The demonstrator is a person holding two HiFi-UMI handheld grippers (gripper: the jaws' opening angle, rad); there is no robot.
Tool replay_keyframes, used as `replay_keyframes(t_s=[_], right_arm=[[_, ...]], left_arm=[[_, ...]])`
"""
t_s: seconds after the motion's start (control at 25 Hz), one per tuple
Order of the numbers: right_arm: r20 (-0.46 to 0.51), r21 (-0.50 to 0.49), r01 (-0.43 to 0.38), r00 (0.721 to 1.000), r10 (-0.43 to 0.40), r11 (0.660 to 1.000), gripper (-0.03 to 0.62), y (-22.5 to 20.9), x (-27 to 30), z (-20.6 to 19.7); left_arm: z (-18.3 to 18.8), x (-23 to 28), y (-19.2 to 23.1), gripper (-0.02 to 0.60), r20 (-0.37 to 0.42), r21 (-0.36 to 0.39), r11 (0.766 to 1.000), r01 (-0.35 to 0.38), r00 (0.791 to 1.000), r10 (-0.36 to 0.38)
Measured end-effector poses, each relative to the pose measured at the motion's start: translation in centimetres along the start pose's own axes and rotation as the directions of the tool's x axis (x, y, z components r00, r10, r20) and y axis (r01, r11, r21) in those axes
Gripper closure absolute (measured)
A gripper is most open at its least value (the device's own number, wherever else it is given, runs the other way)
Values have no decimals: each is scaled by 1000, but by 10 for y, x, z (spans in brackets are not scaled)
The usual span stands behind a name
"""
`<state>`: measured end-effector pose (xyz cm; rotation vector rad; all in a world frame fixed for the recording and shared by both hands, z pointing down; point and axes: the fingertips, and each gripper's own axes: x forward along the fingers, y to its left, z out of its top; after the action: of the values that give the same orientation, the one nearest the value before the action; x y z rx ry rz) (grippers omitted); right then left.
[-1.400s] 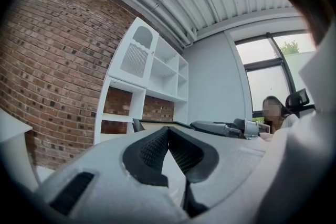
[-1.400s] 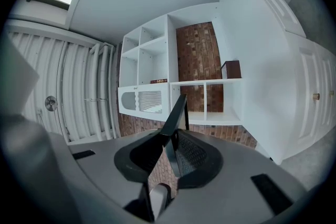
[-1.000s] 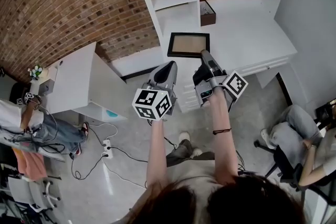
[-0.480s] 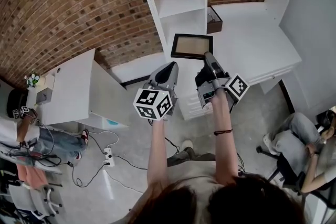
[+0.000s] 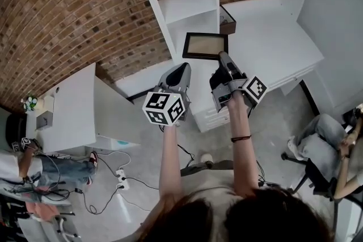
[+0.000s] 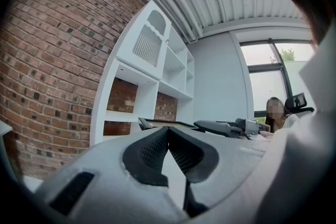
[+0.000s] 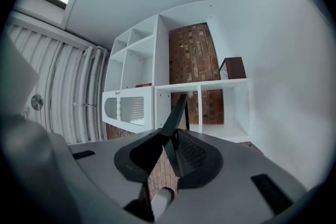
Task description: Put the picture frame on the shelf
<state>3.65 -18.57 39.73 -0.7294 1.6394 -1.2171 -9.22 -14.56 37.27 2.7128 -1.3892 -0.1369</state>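
A dark picture frame (image 5: 205,45) with a tan inside hangs flat in the air in front of the white shelf unit (image 5: 187,5), near its lower open compartments. My right gripper (image 5: 222,58) is shut on the frame's near right edge. In the right gripper view the frame (image 7: 178,110) stands edge-on between the pads, with the gripper (image 7: 170,135) closed on it. My left gripper (image 5: 184,68) hovers beside it on the left, shut and holding nothing. In the left gripper view its jaws (image 6: 168,129) meet, and the frame (image 6: 146,123) shows just beyond.
A small dark box (image 5: 227,18) stands on the white counter (image 5: 266,42) to the right of the shelf's compartments. A brick wall (image 5: 74,14) runs on the left behind a white desk (image 5: 74,102). Seated people are at the far left and the right edge.
The frame stays in my right gripper at about the same spot in front of the shelf. Both grippers have barely moved; the head view has shifted slightly.
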Motion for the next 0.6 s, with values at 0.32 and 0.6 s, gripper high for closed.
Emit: replay_keyframes(t_s=[0.32, 0.6], right_arm=[[28, -12, -24, 999, 25, 1000, 520, 4, 17, 2], [27, -13, -39, 999, 39, 999, 520, 3, 25, 3]], left_arm=[[4, 13, 12, 571, 0, 4, 999, 35, 999, -35], [2, 16, 20, 571, -2, -11, 1000, 29, 1000, -30]])
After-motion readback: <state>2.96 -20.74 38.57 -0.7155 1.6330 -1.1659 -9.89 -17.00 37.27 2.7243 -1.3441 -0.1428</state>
